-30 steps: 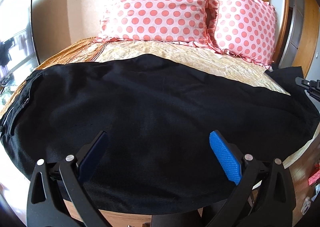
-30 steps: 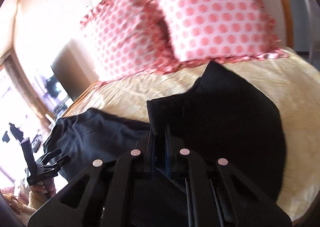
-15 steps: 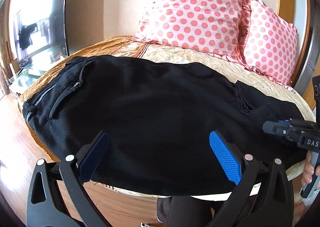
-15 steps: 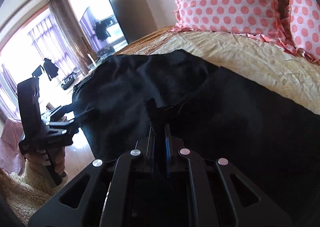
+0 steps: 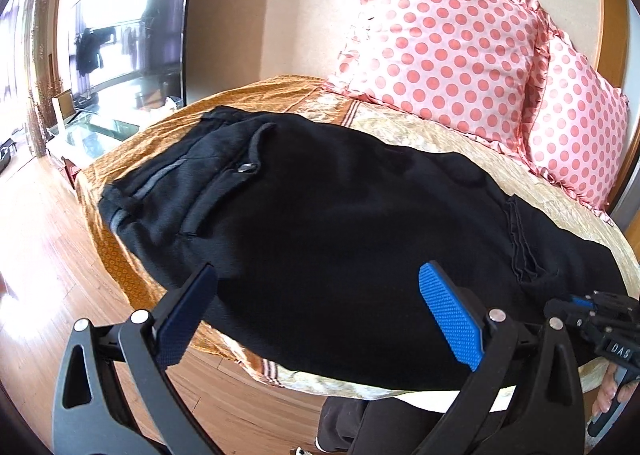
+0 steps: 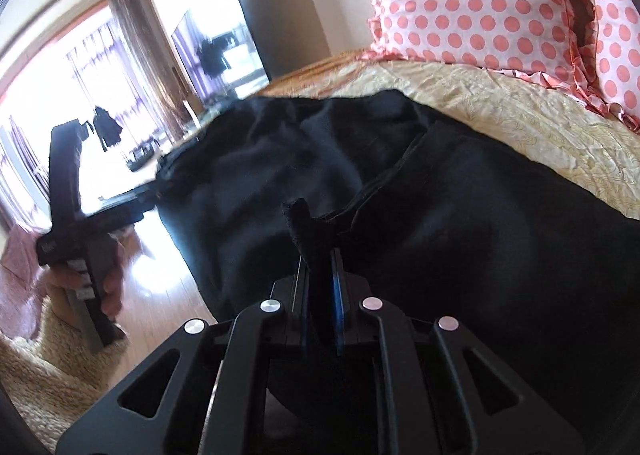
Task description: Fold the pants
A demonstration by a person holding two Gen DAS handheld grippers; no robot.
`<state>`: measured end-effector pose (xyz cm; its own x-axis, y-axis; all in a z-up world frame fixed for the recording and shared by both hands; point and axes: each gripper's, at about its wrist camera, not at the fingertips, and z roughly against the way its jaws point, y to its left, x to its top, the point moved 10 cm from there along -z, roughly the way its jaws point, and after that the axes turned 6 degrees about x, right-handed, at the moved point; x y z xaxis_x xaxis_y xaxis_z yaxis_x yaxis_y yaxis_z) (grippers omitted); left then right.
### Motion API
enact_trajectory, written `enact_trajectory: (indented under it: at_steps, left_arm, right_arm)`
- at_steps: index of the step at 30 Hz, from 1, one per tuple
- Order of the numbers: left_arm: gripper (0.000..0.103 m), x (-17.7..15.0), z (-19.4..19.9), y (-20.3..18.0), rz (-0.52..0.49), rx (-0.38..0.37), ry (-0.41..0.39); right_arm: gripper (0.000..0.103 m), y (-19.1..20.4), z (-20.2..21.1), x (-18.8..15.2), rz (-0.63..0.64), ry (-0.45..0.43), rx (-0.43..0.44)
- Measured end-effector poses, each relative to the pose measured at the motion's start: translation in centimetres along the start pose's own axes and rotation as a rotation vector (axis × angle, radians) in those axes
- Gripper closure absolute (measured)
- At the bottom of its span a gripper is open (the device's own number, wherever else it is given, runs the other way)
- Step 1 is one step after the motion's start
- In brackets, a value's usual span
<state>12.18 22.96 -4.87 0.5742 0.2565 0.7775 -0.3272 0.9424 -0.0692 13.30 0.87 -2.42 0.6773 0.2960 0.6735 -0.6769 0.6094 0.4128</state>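
We find the black pants (image 5: 320,223) laid across the near part of the bed (image 5: 400,127), the waistband end with its zip pocket toward the bed's left end, over the orange border of the cover. The leg end has been turned back over the garment; its hem edge runs as a ridge on the right of the left wrist view. In the right wrist view we note the same folded layer lying on top of the lower one.

The right gripper (image 6: 320,279) is clamped on a pinch of the pants' fabric, jaws drawn together with black cloth standing up between the blue pads. We also see it at the right edge of the left wrist view, low beside the bed's near edge.

The left gripper (image 5: 316,295) stands with jaws wide apart, empty, above the near edge of the pants.

Two pink polka-dot pillows (image 5: 452,47) lean at the head of the bed. A television (image 5: 128,27) stands beyond the left end.
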Motion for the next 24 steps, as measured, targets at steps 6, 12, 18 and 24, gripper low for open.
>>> enact_trajectory:
  at_steps: [6,12,18,24]
  left_arm:
    - [0.002,0.6,1.0,4.6,0.069,0.066,-0.011]
    - [0.002,-0.2,0.1,8.5,0.192,0.055,0.051]
    - [0.003,-0.5,-1.4,9.8,0.343,-0.066,0.122]
    - [0.006,0.0,-4.7,10.1,0.521,-0.257,0.24]
  right_arm:
    - [0.037,2.9,0.0,0.0,0.056,-0.006,0.096]
    - [0.031,4.4,0.0,-0.6,0.126,-0.015,0.079]
    - [0.025,3.5,0.8,-0.8,0.065,-0.034,0.104]
    - [0.024,3.7,0.8,-0.9,0.064,-0.038,0.109]
